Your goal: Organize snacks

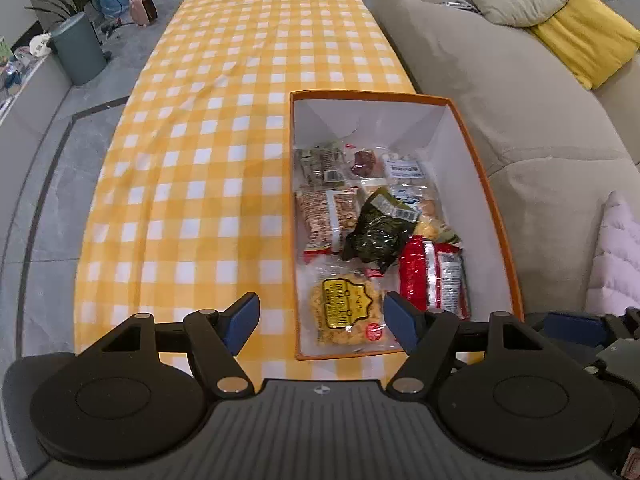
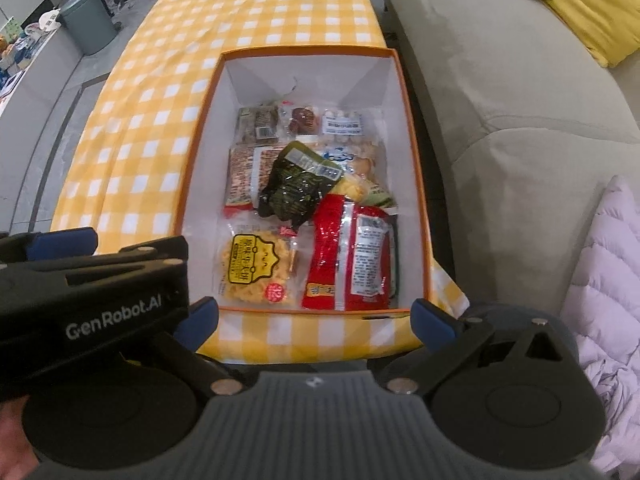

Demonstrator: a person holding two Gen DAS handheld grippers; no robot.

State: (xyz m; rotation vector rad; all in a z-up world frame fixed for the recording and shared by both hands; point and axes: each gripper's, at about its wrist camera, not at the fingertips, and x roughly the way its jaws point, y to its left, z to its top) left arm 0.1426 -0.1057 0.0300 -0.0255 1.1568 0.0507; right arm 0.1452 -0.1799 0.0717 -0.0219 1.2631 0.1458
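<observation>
Over the yellow-and-white checked tablecloth (image 1: 192,168), our left gripper (image 1: 318,322) hangs with jaws wide apart and empty near the table's front edge. At the table's right edge sits the orange-rimmed white cardboard box (image 2: 412,128), holding crinkly plastic snack packets: a yellow noodle cake (image 2: 254,270), a dark green pouch (image 2: 296,184), a red wrapper (image 2: 348,256). They look light, soft and slippery; pinch a sealed edge. Our right gripper (image 2: 314,322) is likewise spread, empty.
</observation>
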